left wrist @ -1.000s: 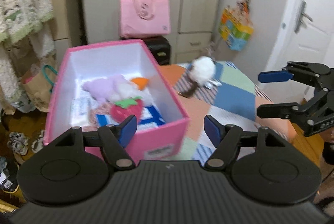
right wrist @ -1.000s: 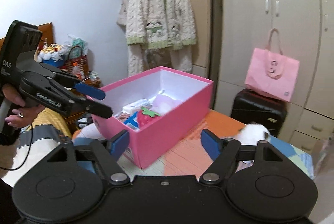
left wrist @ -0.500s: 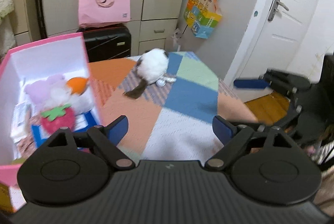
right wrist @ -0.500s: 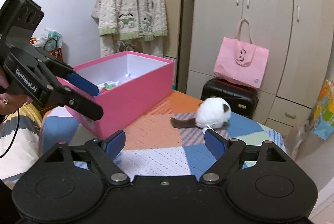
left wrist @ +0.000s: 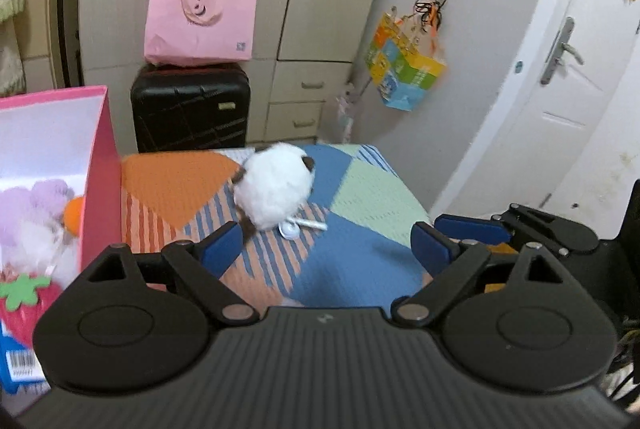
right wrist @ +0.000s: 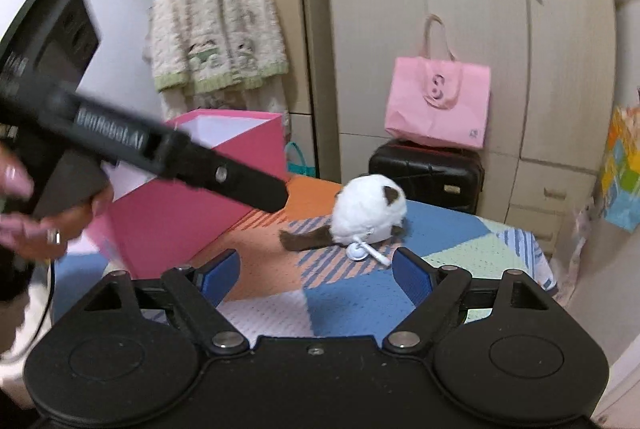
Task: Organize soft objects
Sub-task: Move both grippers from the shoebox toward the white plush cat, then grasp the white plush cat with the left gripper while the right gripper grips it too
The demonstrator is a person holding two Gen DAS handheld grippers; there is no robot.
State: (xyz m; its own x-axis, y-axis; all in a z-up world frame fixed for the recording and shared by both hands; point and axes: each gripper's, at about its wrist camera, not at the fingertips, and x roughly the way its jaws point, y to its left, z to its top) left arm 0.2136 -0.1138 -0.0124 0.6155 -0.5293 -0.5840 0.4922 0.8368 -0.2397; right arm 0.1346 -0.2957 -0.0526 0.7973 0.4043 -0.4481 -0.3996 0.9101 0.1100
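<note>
White plush toy (left wrist: 276,185) with brown ear and tail lies at frame centre on patchwork-covered counter (left wrist: 360,261), white tag beside it. Pink box (left wrist: 102,165) at left edge holds strawberry plush (left wrist: 24,305). Left gripper (left wrist: 328,243) jaws wide apart, nothing between. Right gripper (right wrist: 316,275) jaws also apart, empty, toy just beyond.

The left gripper (left wrist: 328,249) is matte black: a ribbed housing, 2 round discs, and linkage arms fixed by silver screws behind 2 blue pads (left wrist: 221,247). The right gripper (right wrist: 316,275) has the same build, with 1 small screw centred behind its blue pads (right wrist: 412,279). White lettering runs along the left gripper's black finger. The hand (right wrist: 48,225) wears a ring, with a thin black cable below.
</note>
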